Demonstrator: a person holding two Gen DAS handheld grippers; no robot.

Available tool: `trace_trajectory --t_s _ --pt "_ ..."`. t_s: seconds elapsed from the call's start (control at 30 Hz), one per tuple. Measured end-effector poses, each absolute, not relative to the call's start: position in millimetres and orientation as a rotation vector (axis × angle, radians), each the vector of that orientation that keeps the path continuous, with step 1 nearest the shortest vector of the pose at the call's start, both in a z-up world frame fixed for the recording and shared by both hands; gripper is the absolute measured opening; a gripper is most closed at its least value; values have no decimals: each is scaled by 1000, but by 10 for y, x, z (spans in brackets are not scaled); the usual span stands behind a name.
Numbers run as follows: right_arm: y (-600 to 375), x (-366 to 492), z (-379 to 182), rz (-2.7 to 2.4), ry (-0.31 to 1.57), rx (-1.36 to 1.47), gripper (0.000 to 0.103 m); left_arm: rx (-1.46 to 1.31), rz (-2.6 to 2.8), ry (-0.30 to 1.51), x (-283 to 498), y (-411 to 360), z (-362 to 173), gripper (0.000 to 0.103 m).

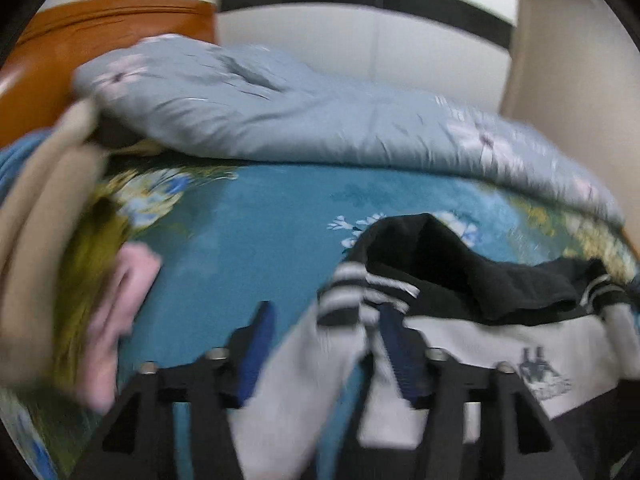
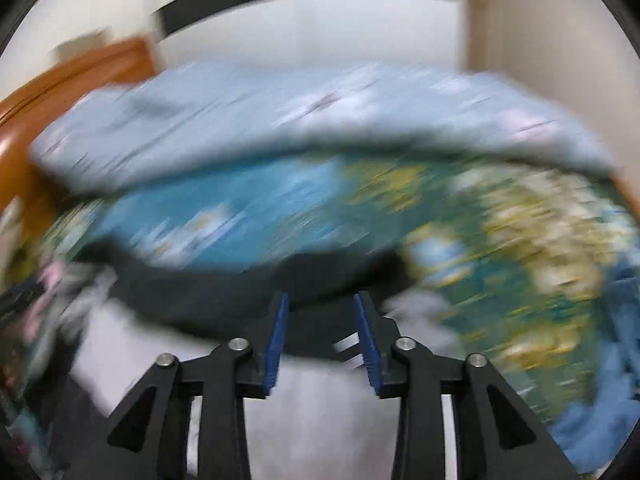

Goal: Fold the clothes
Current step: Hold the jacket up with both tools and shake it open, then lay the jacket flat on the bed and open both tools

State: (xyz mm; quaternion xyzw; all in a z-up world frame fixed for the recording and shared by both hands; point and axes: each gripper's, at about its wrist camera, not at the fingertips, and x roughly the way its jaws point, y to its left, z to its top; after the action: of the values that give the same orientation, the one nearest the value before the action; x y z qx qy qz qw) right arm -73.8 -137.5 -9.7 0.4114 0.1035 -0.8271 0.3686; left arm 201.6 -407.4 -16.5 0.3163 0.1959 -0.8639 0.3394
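Left gripper (image 1: 326, 320) sits at the bottom middle of its view, blue pads spread wide, and a grey sleeve (image 1: 304, 364) with black and white striped cuff runs right through the gap between them. Can't say it's pinched — the pads stand apart on either side of the cloth, and the right pad is partly covered by it. The sleeve belongs to a jacket (image 1: 500, 332), grey body with a black hood or collar part bunched up above it, lying in the lower right of the frame with a small dark logo (image 1: 544, 372) on the chest.

Further out, the jacket rests on a teal floral bedsheet (image 1: 256, 232) that fills the middle. A pink garment (image 1: 120, 300) lies at the left edge, and next to it something beige (image 1: 44, 240), very blurred, fills the far left. A pale blue quilt (image 1: 280, 116) is heaped across the upper half, with an orange wooden headboard (image 1: 80, 40) in the upper left and a white wardrobe (image 1: 360, 40) with a black band behind.

Right gripper (image 2: 321, 332) is also bottom middle in its own view, pads apart with nothing clamped — the jacket's (image 2: 224, 300) black part lies just past the tips and grey cloth under the frame. That whole view is heavily smeared, but the bedsheet (image 2: 280, 220), quilt (image 2: 240, 120) and headboard (image 2: 80, 68) are still recognisable.
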Motion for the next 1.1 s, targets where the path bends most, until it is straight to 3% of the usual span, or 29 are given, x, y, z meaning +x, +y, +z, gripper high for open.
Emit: trace_trajectory --t_s 0.2,0.43,0.7,0.87,1.1 --pt "-1744 -693 -556 -1960 213 1227 36 726 -2297 472 2252 -3821 -144 63" --pt "-2204 -920 -430 -1995 233 1190 9 663 -2336 532 2412 -3977 -211 63" --pt "-2945 -1559 -272 -2181 240 1187 8 627 -2311 699 2674 -4259 -408 63" --pt "-2932 -1587 -351 -2226 150 1215 8 648 -2327 677 2704 -4253 -397 63" --pt "-2262 -834 311 -2139 143 1041 13 735 -2321 549 2771 -4110 -339 63"
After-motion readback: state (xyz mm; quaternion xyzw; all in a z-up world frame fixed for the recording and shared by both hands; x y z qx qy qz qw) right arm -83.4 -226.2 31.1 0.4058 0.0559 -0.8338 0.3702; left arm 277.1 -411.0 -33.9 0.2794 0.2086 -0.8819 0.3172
